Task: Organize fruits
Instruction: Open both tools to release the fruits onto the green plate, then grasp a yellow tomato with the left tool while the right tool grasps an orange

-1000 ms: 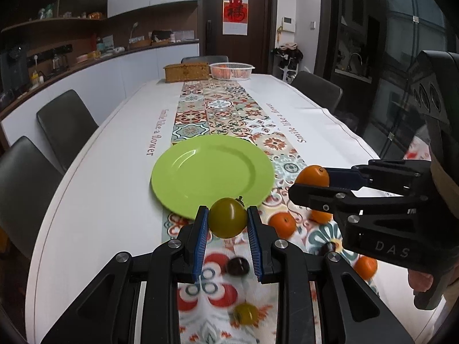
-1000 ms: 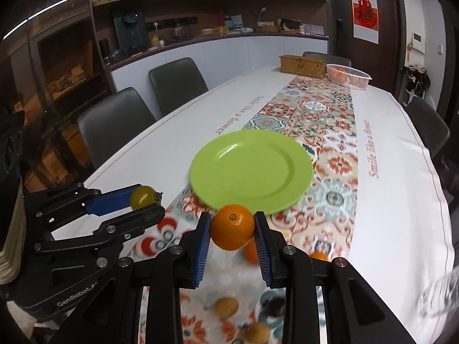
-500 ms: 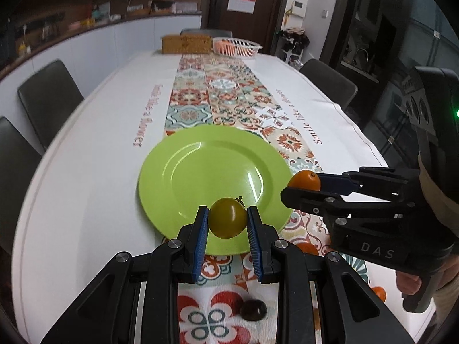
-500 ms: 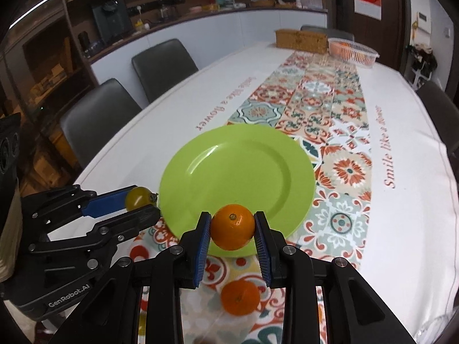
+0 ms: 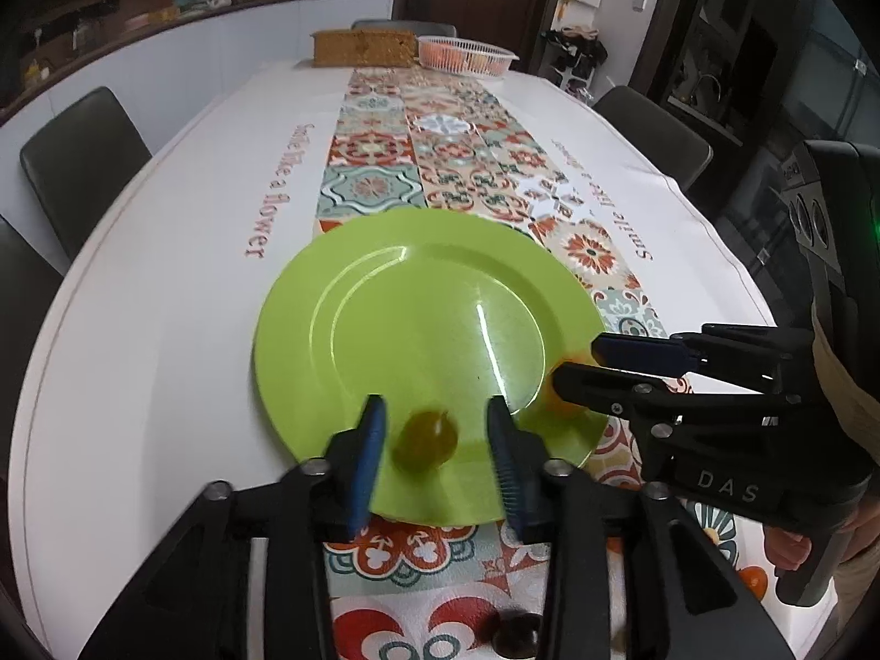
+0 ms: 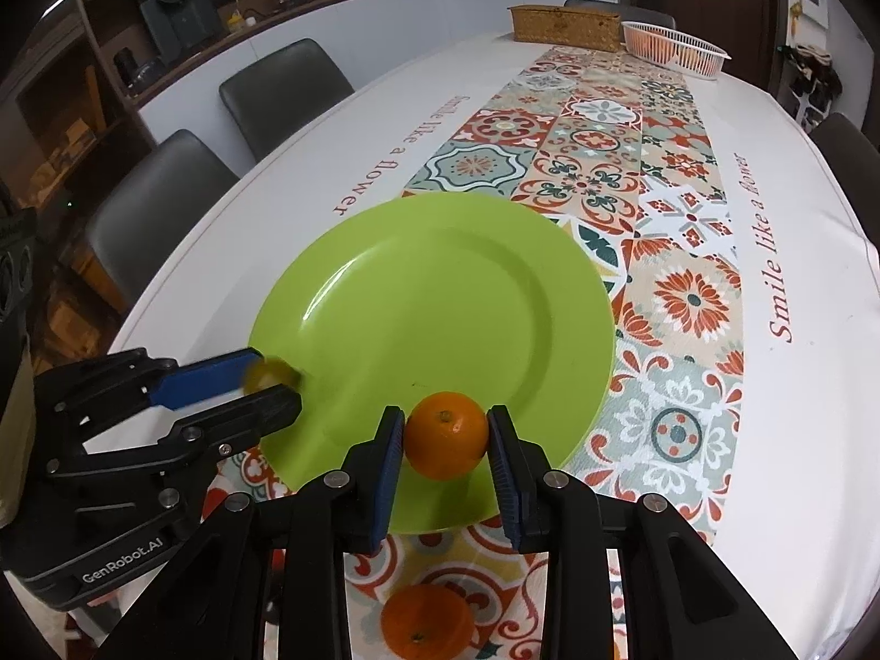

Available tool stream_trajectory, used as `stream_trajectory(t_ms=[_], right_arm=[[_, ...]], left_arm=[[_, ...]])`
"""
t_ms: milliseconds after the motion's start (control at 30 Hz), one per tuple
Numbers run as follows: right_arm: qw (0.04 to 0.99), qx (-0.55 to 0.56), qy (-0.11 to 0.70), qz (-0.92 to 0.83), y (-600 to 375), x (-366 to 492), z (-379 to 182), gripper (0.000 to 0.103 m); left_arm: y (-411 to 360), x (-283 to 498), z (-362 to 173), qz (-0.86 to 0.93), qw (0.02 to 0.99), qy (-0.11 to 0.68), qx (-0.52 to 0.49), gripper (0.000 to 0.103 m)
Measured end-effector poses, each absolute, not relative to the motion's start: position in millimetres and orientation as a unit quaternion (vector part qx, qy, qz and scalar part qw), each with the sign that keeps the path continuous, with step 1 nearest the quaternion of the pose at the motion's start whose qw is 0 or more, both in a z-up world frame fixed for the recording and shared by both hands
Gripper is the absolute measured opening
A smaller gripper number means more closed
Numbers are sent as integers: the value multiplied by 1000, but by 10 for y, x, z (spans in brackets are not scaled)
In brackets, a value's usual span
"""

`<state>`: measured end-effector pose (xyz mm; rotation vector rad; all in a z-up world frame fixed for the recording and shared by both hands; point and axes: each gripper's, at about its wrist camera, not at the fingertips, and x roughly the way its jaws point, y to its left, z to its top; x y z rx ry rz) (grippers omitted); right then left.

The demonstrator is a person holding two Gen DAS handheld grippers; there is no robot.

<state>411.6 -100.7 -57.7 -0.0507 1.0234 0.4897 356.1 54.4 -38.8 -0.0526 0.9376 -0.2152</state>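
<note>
Left wrist view: the left claw (image 5: 434,443) is spread wide over the near rim of the green plate (image 5: 341,352), its blue pads standing clear on both sides of a small yellow-green fruit (image 5: 424,440). That fruit is blurred and sits between the pads without touching either; whether it rests on the plate I cannot tell. To the right, the right claw (image 5: 572,371) reaches in over the plate's right edge with a patch of orange showing between its tips. A dark round fruit (image 5: 514,635) lies on the patterned runner (image 5: 385,165) at the bottom of the frame. A wicker box (image 5: 363,48) and a white basket (image 5: 467,55) stand at the far end of the tabletop (image 5: 165,253).

Right wrist view: the right claw (image 6: 445,443) is closed narrowly on an orange (image 6: 446,435), both pads pressed against its sides, just above the plate's (image 6: 440,297) near rim. The left claw (image 6: 269,385) is at the plate's left edge with the yellow-green fruit (image 6: 267,374) blurred at its tips. Another orange (image 6: 426,621) lies on the runner below.
</note>
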Motion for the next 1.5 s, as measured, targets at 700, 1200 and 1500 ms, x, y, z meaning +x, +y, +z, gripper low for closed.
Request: stream_trajectory(t_ms=[700, 1200, 1500], right_arm=[[905, -34, 368, 212, -1333, 2880, 211, 57], [923, -34, 341, 175, -1566, 2102, 327, 64], [919, -8, 366, 148, -1761, 1880, 146, 64]], left_arm=[[442, 2251, 359, -73, 936, 344, -12, 57], [272, 1579, 465, -57, 946, 320, 4, 68], [194, 1388, 261, -55, 939, 340, 2, 71]])
